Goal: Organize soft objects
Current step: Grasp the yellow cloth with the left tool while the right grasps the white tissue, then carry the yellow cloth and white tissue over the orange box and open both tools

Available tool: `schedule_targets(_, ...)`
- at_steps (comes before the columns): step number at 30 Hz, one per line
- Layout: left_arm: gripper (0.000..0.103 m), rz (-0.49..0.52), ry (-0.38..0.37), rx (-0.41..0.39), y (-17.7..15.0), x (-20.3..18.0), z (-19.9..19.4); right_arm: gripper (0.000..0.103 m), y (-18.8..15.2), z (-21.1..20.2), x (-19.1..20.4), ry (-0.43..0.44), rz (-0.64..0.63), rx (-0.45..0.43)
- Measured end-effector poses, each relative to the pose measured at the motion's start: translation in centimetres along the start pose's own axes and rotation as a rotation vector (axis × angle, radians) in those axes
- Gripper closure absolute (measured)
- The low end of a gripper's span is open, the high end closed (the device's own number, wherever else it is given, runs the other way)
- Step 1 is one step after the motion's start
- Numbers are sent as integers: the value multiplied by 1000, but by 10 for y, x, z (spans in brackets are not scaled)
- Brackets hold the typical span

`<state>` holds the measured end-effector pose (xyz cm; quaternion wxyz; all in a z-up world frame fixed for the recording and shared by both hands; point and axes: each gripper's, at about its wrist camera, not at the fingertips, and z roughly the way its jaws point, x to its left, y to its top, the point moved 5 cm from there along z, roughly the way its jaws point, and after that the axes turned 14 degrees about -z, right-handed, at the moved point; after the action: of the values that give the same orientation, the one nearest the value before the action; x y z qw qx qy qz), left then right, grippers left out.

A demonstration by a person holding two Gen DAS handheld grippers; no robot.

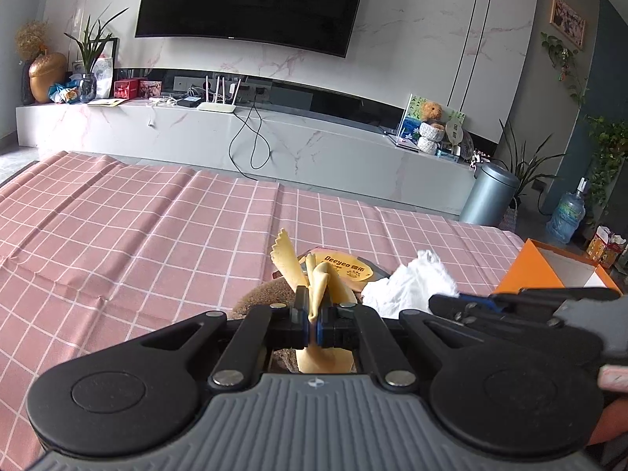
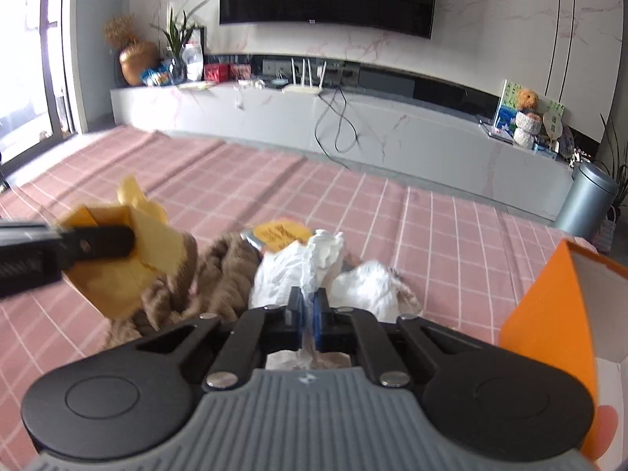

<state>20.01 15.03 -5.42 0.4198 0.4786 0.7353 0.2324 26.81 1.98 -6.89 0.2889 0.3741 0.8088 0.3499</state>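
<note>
In the left wrist view, the left tongs [image 1: 313, 306] are clenched on a yellow cloth [image 1: 314, 274]. The cloth is pinched between the two pads: its scalloped edge fans up and forward beyond the tips, and a further fold hangs below them. The tongs point forward and somewhat down over the tabletop [image 1: 137, 227], which wears a pink checked cover. Just behind the cloth lie a brown knitted piece [image 1: 263, 294] and a flat packet with an orange label [image 1: 349, 271]. A crumpled white cloth [image 1: 412, 282] sits just to the right, and the right tongs [image 1: 443, 300] reach in from the right edge beside it. An orange box [image 1: 541, 263] stands near the right margin.

In the right wrist view, the right tongs [image 2: 308, 310] are clamped on the white cloth [image 2: 298, 263], a thin strand of it caught between the pads while its bulk bunches ahead and to the right. These tongs also tilt forward and down. To the left, the left tongs [image 2: 129, 239] hold the yellow cloth [image 2: 121, 274] lifted, seemingly clear of the brown knitted piece [image 2: 223, 271], though blur makes the gap hard to judge. The packet [image 2: 280, 235] lies behind the white cloth. The orange box [image 2: 549, 314] stands open at the right, and a fingertip [image 2: 606, 428] shows at the lower right.
</note>
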Motion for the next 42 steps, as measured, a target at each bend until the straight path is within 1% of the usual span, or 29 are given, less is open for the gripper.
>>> schedule_targets(6, 99, 16, -17, -24, 4, -14, -20, 101, 21, -44, -26, 28, 66, -84)
schedule_targets(11, 99, 47, -49, -54, 11, -35, -38, 101, 29, -79, -50, 37, 121, -133)
schedule_targets(16, 99, 94, -97, -84, 15, -65, -53, 101, 34, -118, -66, -4, 119, -189)
schedule_targets(21, 99, 160, -150, -90, 12, -102, -59, 101, 35, -159, -86, -59, 117, -253)
schedule_targets(24, 99, 201, -190, -84, 7, -126, -56, 101, 35, -177, -103, -97, 116, -273)
schedule_targets(28, 99, 251, -253, -58, 0, -160, -45, 101, 35, -196, -130, -166, 105, -276)
schedule_targets(32, 99, 280, -310, -18, -6, -188, -29, 101, 25, -204, -158, -226, 113, -253)
schedule_targets(37, 99, 308, -368, 45, -11, -215, -4, 101, 2, -193, -185, -256, 156, -195)
schedule_targets(42, 99, 337, -399, 93, -18, -232, 20, 101, -22, -176, -211, -292, 192, -135)
